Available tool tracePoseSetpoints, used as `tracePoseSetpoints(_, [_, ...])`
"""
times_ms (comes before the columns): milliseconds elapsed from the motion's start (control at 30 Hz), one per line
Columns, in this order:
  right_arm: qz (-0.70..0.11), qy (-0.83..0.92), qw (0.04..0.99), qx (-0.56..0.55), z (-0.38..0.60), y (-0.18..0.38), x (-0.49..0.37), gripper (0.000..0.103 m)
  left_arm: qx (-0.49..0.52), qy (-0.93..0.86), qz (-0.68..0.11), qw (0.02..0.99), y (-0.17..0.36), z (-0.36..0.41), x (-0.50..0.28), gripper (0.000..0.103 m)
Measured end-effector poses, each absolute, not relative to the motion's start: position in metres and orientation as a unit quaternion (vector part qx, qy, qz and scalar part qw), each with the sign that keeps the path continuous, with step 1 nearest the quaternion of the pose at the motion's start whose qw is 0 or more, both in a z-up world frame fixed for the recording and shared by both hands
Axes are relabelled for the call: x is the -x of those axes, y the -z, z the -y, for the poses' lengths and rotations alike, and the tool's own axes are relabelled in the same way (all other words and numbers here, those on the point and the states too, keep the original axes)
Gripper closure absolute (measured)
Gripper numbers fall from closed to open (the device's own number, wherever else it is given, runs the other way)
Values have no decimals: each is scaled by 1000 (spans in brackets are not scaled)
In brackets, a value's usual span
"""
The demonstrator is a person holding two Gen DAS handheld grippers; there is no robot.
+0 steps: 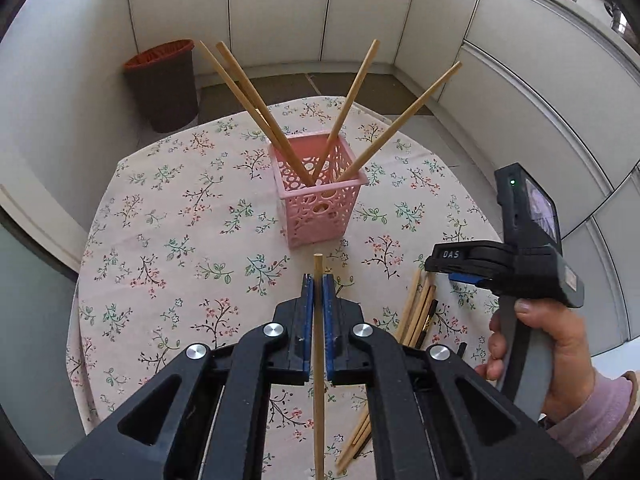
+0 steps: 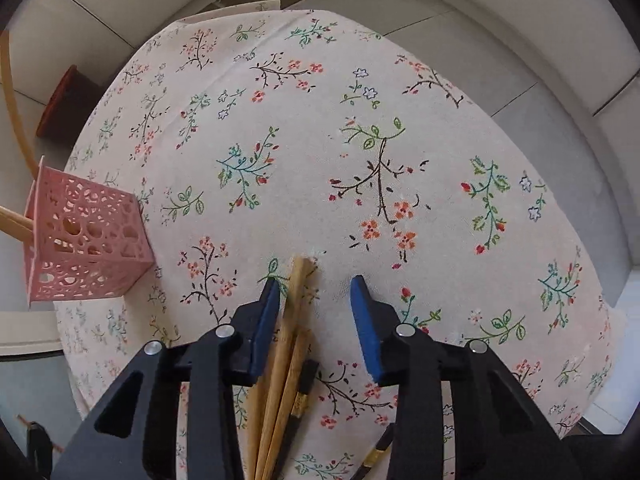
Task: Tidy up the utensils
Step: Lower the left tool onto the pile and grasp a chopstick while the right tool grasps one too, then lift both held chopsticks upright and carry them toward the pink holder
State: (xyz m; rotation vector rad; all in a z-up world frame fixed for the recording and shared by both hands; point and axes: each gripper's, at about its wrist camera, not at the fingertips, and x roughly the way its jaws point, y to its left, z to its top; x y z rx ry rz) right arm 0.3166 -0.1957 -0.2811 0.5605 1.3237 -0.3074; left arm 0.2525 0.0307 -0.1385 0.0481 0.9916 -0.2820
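A square pink perforated plastic basket (image 1: 320, 192) stands on the round table under a floral cloth (image 1: 168, 248), with four wooden chopsticks (image 1: 256, 108) leaning outward inside it. Nearer the camera, the left gripper (image 1: 319, 292) pinches a single wooden chopstick (image 1: 319, 360) above the cloth. To its right, a loose bundle of wooden and dark chopsticks (image 2: 288, 344) lies on the cloth, its ends between the parted fingers of the right gripper (image 2: 316, 292). A brown waste bin (image 1: 164, 84) stands on the floor beyond the table, left of the basket.

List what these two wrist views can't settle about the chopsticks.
- Held chopstick: lower end cut by the left wrist frame edge.
- Loose chopsticks: count unclear; right gripper body covers their lower ends.
- Pink basket: chopstick tips inside blocked by its wall; right wrist edge crops it.
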Motion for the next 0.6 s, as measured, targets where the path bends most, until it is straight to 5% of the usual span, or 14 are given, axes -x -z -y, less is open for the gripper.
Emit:
tracePoseSetpoints(33, [-607,144,742,-247,193,282,-319,85,-22,134,-471,872,139,-30,-250,99])
tracePoseSetpoints(67, [-610,148,741,-239,189,283,-319,90,-21,137,-473,870,136,-31,-248,99])
tracePoseSetpoints(267, [-570,116,764,-278,189,271,-301,94,-7,134,-457,879,122,-38,-244,99])
tracePoseSetpoints(600, [-462,-6,855,-237,195,151,-211,94,-3,147,-400,905,75,-30,-197,99])
